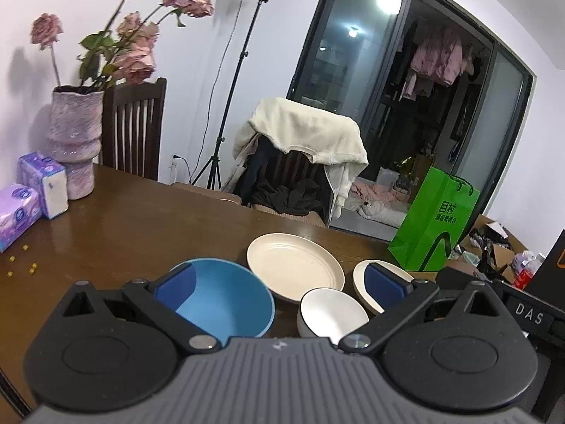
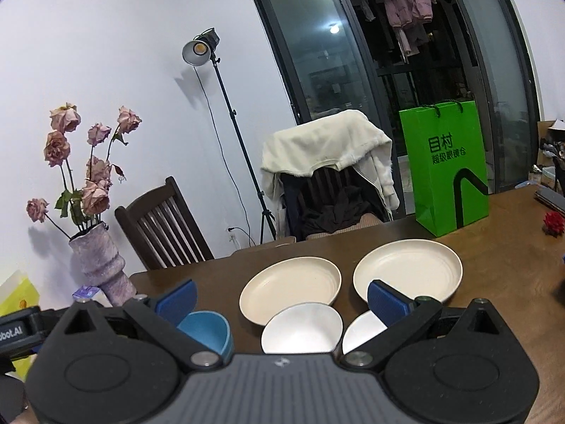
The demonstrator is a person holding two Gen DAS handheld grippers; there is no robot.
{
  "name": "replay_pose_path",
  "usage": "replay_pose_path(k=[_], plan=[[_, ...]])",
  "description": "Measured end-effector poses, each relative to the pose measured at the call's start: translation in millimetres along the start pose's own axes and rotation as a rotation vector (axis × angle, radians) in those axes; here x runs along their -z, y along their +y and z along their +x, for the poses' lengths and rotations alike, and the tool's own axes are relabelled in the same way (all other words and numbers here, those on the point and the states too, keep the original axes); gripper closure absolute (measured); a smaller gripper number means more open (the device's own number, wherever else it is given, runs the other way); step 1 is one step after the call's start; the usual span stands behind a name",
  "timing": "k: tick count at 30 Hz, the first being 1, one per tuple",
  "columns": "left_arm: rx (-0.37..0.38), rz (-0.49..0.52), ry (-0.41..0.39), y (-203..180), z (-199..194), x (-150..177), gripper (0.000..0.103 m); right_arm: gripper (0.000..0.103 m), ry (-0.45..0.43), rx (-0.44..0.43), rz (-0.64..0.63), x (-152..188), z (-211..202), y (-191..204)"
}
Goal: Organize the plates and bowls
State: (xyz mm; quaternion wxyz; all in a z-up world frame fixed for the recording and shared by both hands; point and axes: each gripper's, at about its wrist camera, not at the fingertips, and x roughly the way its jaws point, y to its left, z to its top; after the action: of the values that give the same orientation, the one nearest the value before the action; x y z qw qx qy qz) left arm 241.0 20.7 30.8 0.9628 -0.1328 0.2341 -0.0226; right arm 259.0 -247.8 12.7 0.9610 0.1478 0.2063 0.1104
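Right wrist view: two cream plates lie side by side on the brown table point(image 2: 494, 258), the left plate point(image 2: 290, 288) just beside the right plate point(image 2: 408, 270). In front of them sit two white bowls, one point(image 2: 302, 328) touching the left plate's near rim, the other point(image 2: 363, 330) partly hidden behind the right finger. A blue bowl point(image 2: 208, 330) stands to the left, by the left finger. The right gripper point(image 2: 280, 300) hovers level above the near bowls, jaws spread wide and holding nothing.

In the left wrist view the left gripper point(image 1: 280, 282) is likewise wide open and empty, held low over the table; the blue bowl point(image 1: 226, 300) sits right under its left finger, with a white bowl point(image 1: 330, 312) between the fingers.

Farther back stand a green bag point(image 2: 446, 166), a vase point(image 2: 100, 265) of faded roses, and a lamp point(image 2: 199, 49) on a stand.
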Motion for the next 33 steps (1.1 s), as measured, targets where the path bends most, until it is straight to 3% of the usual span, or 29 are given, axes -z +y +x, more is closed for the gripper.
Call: replay_pose_path(k=[7, 20, 33], plan=[[-0.016, -0.014, -0.034, -4, 22, -17, 0.0, 0.0, -0.019, -0.014, -0.006, -17, 22, 4], [-0.047, -0.014, 0.016, 0, 74, -33, 0.0, 0.0, 0.058, 0.031, -0.028, -25, 86, -1], [-0.077, 0.005, 0.057, 5, 107, -37, 0.0, 0.0, 0.116, 0.03, -0.003, -30, 120, -11]])
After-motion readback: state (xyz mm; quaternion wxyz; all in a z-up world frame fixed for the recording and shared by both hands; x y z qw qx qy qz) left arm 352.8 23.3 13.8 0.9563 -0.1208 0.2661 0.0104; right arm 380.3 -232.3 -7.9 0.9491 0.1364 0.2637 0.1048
